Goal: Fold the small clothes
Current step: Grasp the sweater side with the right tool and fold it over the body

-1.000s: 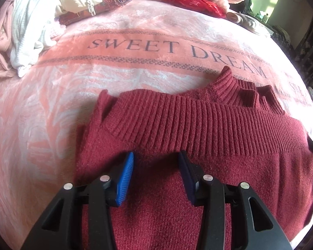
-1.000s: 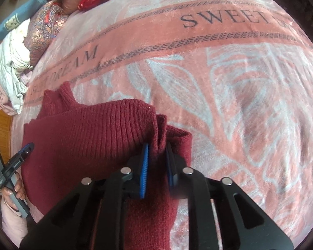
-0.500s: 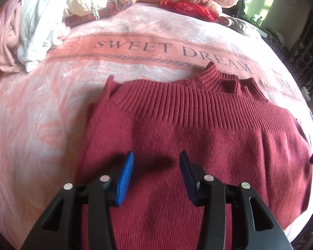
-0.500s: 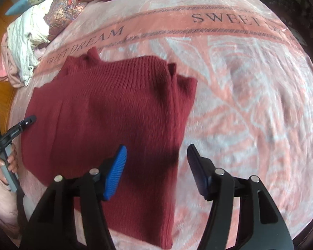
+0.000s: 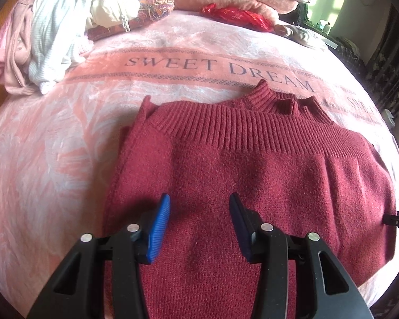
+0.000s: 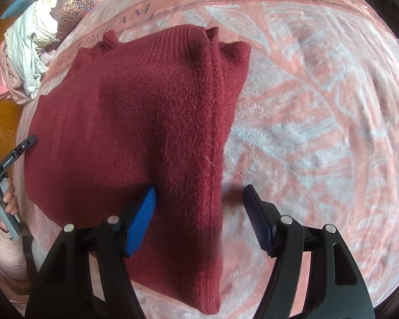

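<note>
A dark red knitted sweater (image 5: 252, 175) lies flat on the pink blanket (image 5: 53, 159), folded so its ribbed hem lies up near the collar. My left gripper (image 5: 199, 212) hovers open above the sweater's middle, nothing between its blue pads. In the right wrist view the same sweater (image 6: 135, 111) shows its right side edge with a sleeve folded along it. My right gripper (image 6: 199, 204) straddles that edge from above; its jaws are opening and the pads do not press the cloth. The left gripper's tip (image 6: 26, 143) and the hand holding it show at the left rim.
A heap of white and pink clothes (image 5: 40, 40) lies at the blanket's far left. Patterned cloth, a red item (image 5: 236, 17) and a folded pink blanket sit along the far edge. Wooden floor (image 6: 0, 106) lies beyond the bed's left side. Bare blanket (image 6: 319, 119) spreads right of the sweater.
My right gripper let go of the sweater's folded corner, opened wide and drew back along the right edge. My left gripper pulled back a little over the sweater, still open.
</note>
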Motion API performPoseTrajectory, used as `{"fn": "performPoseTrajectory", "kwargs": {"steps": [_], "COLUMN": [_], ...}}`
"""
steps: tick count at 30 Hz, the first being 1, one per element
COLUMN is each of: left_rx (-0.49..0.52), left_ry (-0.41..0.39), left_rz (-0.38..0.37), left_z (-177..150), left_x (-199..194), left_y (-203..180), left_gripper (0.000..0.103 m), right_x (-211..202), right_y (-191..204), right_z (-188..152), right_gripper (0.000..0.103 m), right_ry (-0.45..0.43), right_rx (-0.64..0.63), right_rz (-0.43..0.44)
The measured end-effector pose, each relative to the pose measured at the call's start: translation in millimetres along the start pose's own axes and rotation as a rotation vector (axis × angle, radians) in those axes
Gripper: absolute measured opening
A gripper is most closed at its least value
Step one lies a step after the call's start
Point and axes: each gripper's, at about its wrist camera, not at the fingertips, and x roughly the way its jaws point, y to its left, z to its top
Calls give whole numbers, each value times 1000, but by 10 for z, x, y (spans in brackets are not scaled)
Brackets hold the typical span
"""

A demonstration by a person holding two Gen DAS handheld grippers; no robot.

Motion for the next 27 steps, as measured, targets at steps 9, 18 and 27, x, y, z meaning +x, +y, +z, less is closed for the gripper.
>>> {"fn": "performPoseTrajectory", "kwargs": {"steps": [9, 18, 27], "left_rx": [11, 17, 46], "left_ry": [-2, 28, 16], "left_rz": [6, -17, 12], "left_z": [-37, -46, -74], "left_x": [94, 224, 313], "left_y": [7, 61, 23], "left_gripper": [50, 53, 57], "right_x": [57, 48, 100], "right_y": [-24, -8, -39], "right_z": [39, 13, -39], "right_gripper": [61, 28, 28], "right_ry": [-1, 3, -7], "right_rx": [1, 24, 73], "right_rz": [29, 97, 97]}}
